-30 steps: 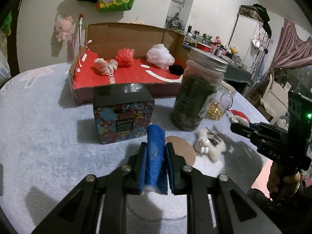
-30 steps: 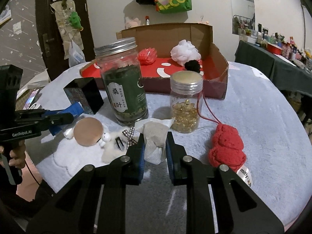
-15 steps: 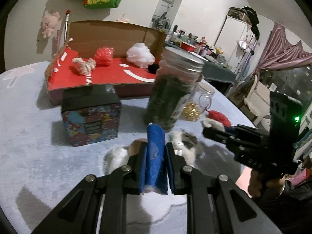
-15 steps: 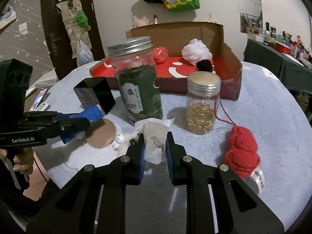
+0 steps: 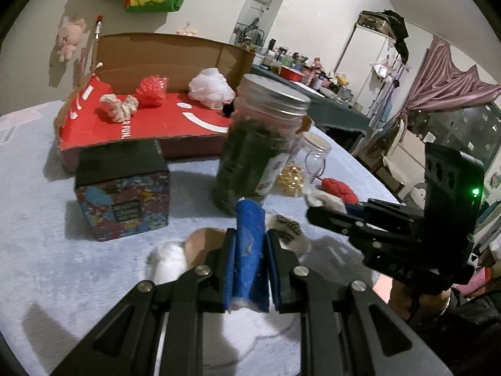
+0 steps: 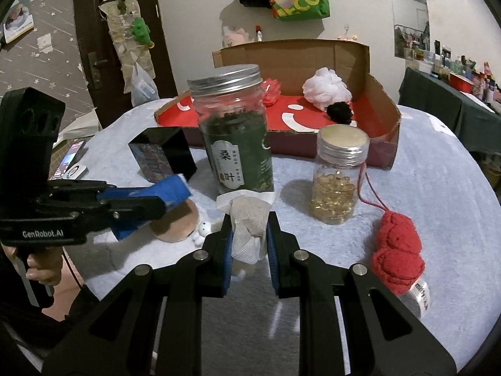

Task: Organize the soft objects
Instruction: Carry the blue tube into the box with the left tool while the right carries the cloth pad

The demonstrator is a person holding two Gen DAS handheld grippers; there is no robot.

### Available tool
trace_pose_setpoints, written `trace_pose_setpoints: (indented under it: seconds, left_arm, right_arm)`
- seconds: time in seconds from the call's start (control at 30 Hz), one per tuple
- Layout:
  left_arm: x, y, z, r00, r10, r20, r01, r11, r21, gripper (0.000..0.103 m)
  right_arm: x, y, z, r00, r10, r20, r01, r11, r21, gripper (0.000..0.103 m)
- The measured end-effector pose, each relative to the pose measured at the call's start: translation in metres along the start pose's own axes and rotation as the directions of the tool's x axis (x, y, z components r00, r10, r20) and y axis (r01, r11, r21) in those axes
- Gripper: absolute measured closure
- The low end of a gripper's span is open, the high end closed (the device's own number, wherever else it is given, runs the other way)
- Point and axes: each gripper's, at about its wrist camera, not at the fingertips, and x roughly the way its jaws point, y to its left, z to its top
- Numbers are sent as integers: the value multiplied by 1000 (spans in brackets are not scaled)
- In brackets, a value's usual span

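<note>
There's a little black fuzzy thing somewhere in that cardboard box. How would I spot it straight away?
Start at the open cardboard box with the red floor at the far side of the table. Near its right end sits a fluffy white bath pouf. The black pompom lies right beside it, on the side nearer the camera; it is the only dark, small ball in the box, where everything else is white, cream or red.
</note>
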Motion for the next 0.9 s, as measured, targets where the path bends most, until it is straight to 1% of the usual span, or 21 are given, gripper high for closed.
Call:
trace_pose_setpoints:
  seconds: [0.13, 0.27, 0.4, 0.53, 0.67, 0.83, 0.9]
  left_arm:
    - [-9, 13, -2, 999, 34, 10, -33, 999, -18, 84]
    - [-22, 34, -4, 996, 84, 20, -83, 996, -41, 84]
    - [-36, 54, -8, 991, 132, 28, -130, 989, -66, 84]
    - [-49, 76, -10, 981, 188, 40, -183, 979, -90, 84]
    - [-59, 94, -11, 976, 214, 50, -208, 973, -105, 84]
    - [-61, 113, -6, 973, 223, 53, -217, 971, -105, 84]
    - [-57, 120, -1, 974, 219, 54, -213, 972, -99, 84]
  right_arm:
    - [-5, -13, -1, 1000, -21, -4, 21, 1000, 20, 85]
    - [-12, -28, -2, 999, -53, -7, 54, 998, 40, 85]
    - [-20, -42, -4, 995, -95, -8, 95, 995, 43, 85]
    - [-27, -57, -4, 992, -122, -8, 122, 991, 60, 85]
    - [-31, -69, 0, 990, -137, -7, 138, 988, 64, 85]
    - [-30, -83, 9, 990, -137, -19, 138, 989, 54, 85]
    - [-28, -87, 12, 988, -150, -25, 151, 988, 38, 85]
